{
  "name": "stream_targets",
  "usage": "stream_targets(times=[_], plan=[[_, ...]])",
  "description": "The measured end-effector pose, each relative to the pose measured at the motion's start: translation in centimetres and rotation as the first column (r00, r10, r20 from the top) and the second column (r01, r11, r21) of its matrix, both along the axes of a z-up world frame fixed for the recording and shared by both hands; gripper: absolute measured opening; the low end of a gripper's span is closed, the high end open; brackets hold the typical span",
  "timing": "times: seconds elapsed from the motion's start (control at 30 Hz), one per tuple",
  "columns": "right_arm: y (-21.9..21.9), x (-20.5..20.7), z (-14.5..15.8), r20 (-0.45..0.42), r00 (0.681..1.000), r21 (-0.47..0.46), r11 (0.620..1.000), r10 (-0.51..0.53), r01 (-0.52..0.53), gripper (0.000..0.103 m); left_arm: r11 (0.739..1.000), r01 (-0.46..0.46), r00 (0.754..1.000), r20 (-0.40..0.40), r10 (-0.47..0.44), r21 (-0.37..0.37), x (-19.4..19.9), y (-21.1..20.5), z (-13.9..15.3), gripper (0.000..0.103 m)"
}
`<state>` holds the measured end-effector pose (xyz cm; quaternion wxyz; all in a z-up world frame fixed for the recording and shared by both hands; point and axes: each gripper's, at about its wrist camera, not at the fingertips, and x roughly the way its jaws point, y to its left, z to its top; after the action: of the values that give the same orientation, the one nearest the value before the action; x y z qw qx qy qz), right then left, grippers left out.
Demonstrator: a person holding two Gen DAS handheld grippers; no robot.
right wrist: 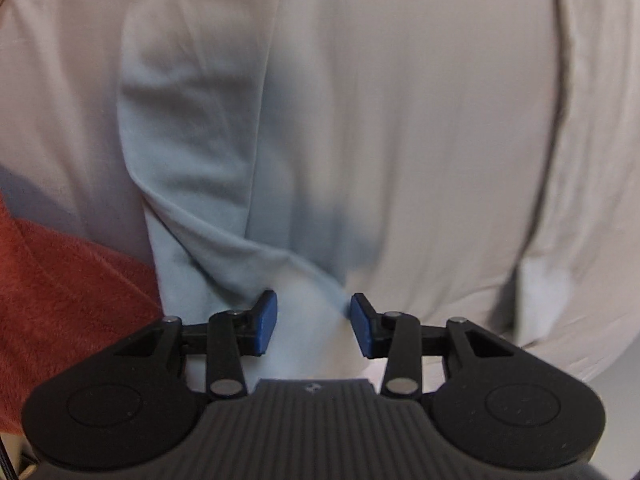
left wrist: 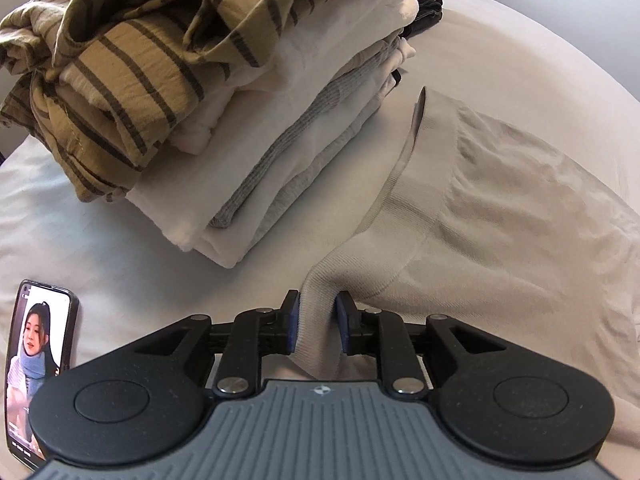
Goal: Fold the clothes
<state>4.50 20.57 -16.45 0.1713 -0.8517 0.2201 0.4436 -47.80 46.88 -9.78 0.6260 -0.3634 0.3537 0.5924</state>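
At the bottom centre of the left wrist view, the left gripper (left wrist: 317, 322) is clamped on a bunched fold of a beige ribbed garment (left wrist: 472, 216); the cloth passes between both blue pads and fills the gap. From there the garment spreads to the right half of the frame, its wide ribbed band curving up toward the centre, the thinner wrinkled fabric lying beyond it on a white bedsheet (left wrist: 120, 248).

In the upper left and centre of the same view stands a stack of folded clothes (left wrist: 280, 132), white and grey layers with dark items at its far end. A tan striped garment (left wrist: 132, 52) lies crumpled on top of it. The stack sits just beside the beige garment's band. At the lower left edge a phone (left wrist: 38, 364) lies on the sheet with its screen lit, showing a person.

In the lower centre of the right wrist view, the right gripper (right wrist: 314, 320) has its jaws spread apart, and no cloth is pinched between them. Pale blue fabric (right wrist: 192, 152) with creases lies directly ahead of and beneath the fingers, over a beige-white surface (right wrist: 420, 120). A red fleecy cloth (right wrist: 60, 288) occupies the lower left edge.
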Motion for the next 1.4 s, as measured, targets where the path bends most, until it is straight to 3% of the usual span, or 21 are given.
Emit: stream_targets(times=[0.07, 0.17, 0.33, 0.43, 0.53, 0.7, 0.8, 0.9, 1.0, 1.07, 1.23, 1.37, 1.4], plan=[[-0.1, 0.6, -0.3, -0.003, 0.998, 0.008, 0.998, -0.066, 0.066, 0.035, 1.0, 0.0, 1.0, 0.001, 0.0, 0.002, 0.0, 0.1, 0.0, 0.022], [-0.4, 1.4, -0.3, 0.001, 0.989, 0.039, 0.988, -0.147, 0.147, 0.005, 1.0, 0.001, 1.0, 0.0, -0.001, 0.003, 0.0, 0.0, 0.0, 0.023], [-0.9, 1.5, 2.2, -0.049, 0.973, 0.183, 0.955, -0.227, 0.232, 0.003, 1.0, 0.0, 1.0, 0.003, 0.0, 0.004, -0.1, -0.1, 0.1, 0.023], [-1.3, 1.6, 5.0, -0.079, 0.962, 0.303, 0.913, -0.262, 0.273, 0.003, 1.0, -0.002, 1.0, 0.004, 0.002, 0.005, -0.1, -0.2, 0.2, 0.023], [-1.9, 2.3, 8.3, -0.072, 0.947, 0.449, 0.838, -0.312, 0.31, 0.003, 1.0, -0.008, 1.0, 0.011, 0.007, 0.005, -0.3, -0.4, 0.3, 0.023], [-4.6, 3.2, 14.6, -0.086, 0.921, 0.664, 0.667, -0.38, 0.337, 0.001, 1.0, -0.016, 1.0, 0.019, 0.016, 0.011, -0.5, -0.6, 0.6, 0.023], [-7.0, 3.5, 17.6, -0.092, 0.906, 0.752, 0.567, -0.414, 0.336, 0.0, 1.0, -0.02, 1.0, 0.021, 0.02, 0.011, -0.5, -0.6, 0.6, 0.022], [-9.9, 4.2, 19.2, -0.12, 0.882, 0.767, 0.522, -0.456, 0.374, 0.0, 1.0, -0.023, 0.999, 0.023, 0.022, 0.011, -0.5, -0.7, 0.7, 0.022], [-13.9, 4.1, 16.7, -0.131, 0.856, 0.718, 0.548, -0.5, 0.43, 0.0, 1.0, -0.025, 0.999, 0.022, 0.024, 0.009, -0.5, -0.7, 0.8, 0.022], [-15.2, 4.0, 15.2, -0.151, 0.832, 0.702, 0.535, -0.534, 0.471, 0.0, 1.0, -0.024, 1.0, 0.017, 0.024, 0.009, -0.5, -0.8, 0.9, 0.022], [-14.5, 3.8, 13.9, -0.277, 0.772, 0.725, 0.403, -0.572, 0.559, 0.004, 1.0, -0.021, 1.0, 0.004, 0.021, 0.007, -0.4, -0.8, 0.9, 0.022], [-10.7, 4.5, 12.1, -0.378, 0.727, 0.724, 0.306, -0.573, 0.618, 0.033, 1.0, -0.021, 1.0, -0.004, 0.021, 0.008, -0.3, -0.8, 0.9, 0.022], [-9.9, 4.6, 11.9, -0.402, 0.714, 0.721, 0.283, -0.573, 0.633, 0.033, 1.0, -0.021, 1.0, -0.004, 0.021, 0.008, -0.3, -0.8, 0.8, 0.022]])
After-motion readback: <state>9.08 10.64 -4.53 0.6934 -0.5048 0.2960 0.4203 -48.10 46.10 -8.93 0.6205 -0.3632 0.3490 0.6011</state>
